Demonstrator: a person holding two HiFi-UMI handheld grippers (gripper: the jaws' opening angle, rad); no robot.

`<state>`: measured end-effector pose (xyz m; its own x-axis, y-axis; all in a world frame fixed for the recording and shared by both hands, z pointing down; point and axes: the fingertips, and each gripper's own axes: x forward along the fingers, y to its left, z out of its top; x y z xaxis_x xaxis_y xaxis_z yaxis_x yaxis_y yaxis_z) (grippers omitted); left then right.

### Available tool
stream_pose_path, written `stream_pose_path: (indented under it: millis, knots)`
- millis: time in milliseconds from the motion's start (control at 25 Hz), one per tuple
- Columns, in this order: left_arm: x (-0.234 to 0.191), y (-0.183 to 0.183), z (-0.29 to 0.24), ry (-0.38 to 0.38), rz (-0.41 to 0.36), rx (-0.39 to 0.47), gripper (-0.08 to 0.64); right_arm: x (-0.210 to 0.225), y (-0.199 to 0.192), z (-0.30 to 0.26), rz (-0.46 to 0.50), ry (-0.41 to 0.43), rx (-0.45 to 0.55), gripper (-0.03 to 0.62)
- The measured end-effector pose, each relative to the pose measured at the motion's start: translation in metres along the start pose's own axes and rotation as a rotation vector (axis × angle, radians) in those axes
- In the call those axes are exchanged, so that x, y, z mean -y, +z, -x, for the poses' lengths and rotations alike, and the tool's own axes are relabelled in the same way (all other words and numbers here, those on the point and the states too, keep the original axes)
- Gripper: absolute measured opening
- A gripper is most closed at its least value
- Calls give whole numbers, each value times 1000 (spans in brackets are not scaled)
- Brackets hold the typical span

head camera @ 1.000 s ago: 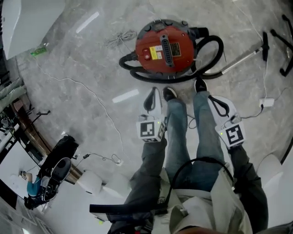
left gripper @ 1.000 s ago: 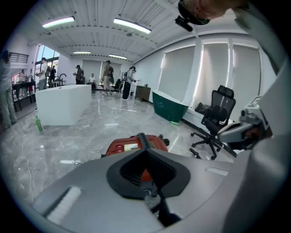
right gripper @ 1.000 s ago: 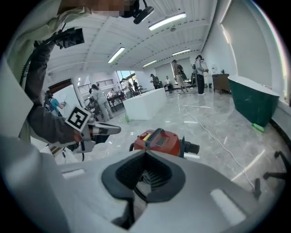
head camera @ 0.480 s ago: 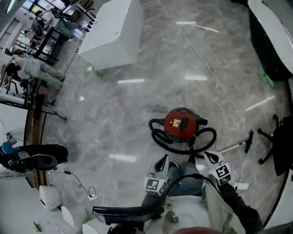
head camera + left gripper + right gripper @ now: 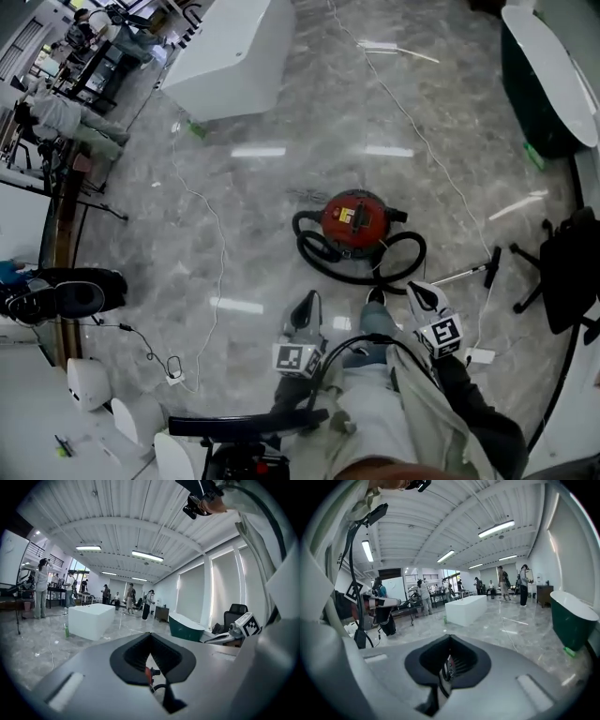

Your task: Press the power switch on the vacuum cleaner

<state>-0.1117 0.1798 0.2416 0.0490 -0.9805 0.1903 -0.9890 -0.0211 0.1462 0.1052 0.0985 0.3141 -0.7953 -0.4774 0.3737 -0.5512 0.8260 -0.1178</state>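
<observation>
1. The red vacuum [image 5: 354, 217] stands on the grey marble floor [image 5: 281, 197], straight ahead of the person's shoes.
2. Its black hose [image 5: 349, 269] curls on the floor round its near side, and a metal wand [image 5: 462, 276] lies off to the right.
3. The power switch is too small to pick out on the vacuum's top.
4. The left hand-held gripper [image 5: 307, 305] points toward the vacuum. Its jaws are pressed together with nothing between them.
5. The right hand-held gripper [image 5: 419, 292] is held alongside. Its jaws are likewise closed and empty.
6. Neither hand-held gripper touches the vacuum, and both are held apart from it.
7. In the left gripper view, a bit of the vacuum's red shows through the dark opening behind the closed jaws.
8. A white block [image 5: 234, 56] stands farther off at the upper left, with a thin white cable [image 5: 214, 234] trailing across the floor near it.
9. A dark green tub [image 5: 542, 84] sits at the upper right, and a black chair [image 5: 565, 272] below it.
</observation>
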Motion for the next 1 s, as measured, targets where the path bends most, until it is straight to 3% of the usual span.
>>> stream_pose_path:
  millis: [240,480,720,840,1000]
  knots:
    - [28,-11,112,-20,-8,83,0,-60,-26,105,52,-81,4,0]
    - [59,-20,205,16,3,104,0,-96,-63,190,196,-98,15,0]
    - [84,-23,242,34,-3,129,0,-101,-79,245,251,-136,45,0]
    - [102,-30,247,33,-31,116,0,-96,-86,272,239,-139,58,0]
    - [140,-33,244,48,-4,97,0,-89,-96,310,191,-135,46,0]
